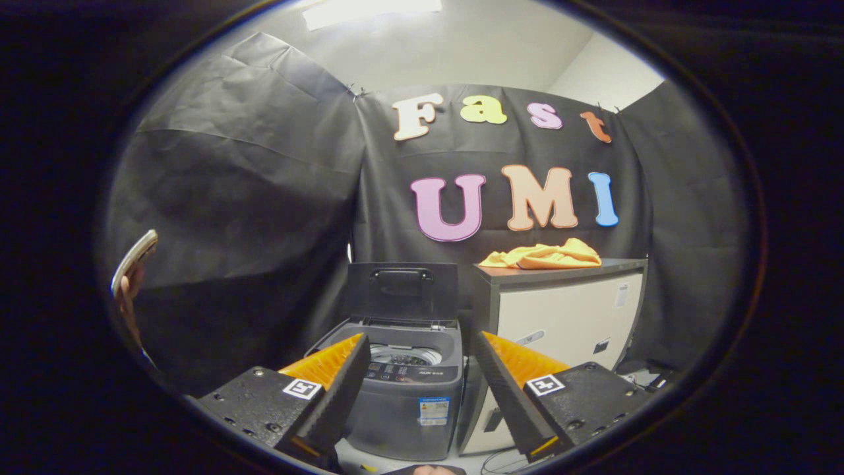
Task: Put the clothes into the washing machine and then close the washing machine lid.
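Note:
A small grey top-loading washing machine (405, 389) stands on the floor ahead of my fingers, its dark lid (402, 290) raised upright at the back so the drum opening (403, 357) shows. A crumpled yellow-orange garment (544, 255) lies on top of a cabinet to the right of the machine, beyond and above my right finger. My gripper (420, 349) is open with nothing between its fingers; the machine's front shows through the gap.
The cabinet (567, 310) has a dark top and pale front and stands close against the machine's right side. Black cloth walls close the booth behind and on both sides. A person's hand holding a phone (134, 264) is off to the far left. Cables lie on the floor at right.

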The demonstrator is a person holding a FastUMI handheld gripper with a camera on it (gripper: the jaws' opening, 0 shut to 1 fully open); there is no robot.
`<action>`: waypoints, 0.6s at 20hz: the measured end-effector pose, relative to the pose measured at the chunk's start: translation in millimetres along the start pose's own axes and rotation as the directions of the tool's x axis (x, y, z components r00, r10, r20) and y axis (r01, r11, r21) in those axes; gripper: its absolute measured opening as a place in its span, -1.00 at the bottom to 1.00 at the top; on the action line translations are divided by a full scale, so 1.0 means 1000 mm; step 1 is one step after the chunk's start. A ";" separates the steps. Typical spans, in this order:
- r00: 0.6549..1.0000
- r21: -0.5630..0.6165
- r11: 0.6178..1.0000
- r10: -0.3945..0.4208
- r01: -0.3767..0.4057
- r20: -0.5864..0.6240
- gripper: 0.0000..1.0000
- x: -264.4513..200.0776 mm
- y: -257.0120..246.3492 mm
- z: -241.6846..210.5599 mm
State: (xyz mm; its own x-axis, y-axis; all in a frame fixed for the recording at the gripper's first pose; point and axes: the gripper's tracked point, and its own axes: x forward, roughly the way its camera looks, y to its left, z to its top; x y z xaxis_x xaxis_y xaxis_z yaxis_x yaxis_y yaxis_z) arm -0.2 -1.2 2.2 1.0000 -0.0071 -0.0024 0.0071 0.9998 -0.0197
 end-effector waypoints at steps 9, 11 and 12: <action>0.999 -0.058 0.997 -0.047 0.047 -0.005 0.94 -0.005 -0.006 0.008; 0.998 -0.059 0.997 -0.059 0.058 -0.012 0.94 -0.007 -0.007 0.010; 0.998 -0.057 0.996 -0.063 0.062 -0.014 0.94 -0.007 -0.008 0.011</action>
State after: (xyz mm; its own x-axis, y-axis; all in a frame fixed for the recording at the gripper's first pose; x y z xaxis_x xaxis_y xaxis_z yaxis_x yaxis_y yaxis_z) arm -7.6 -8.8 13.0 0.9974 -0.0701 -0.0152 0.0688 0.9947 -0.0765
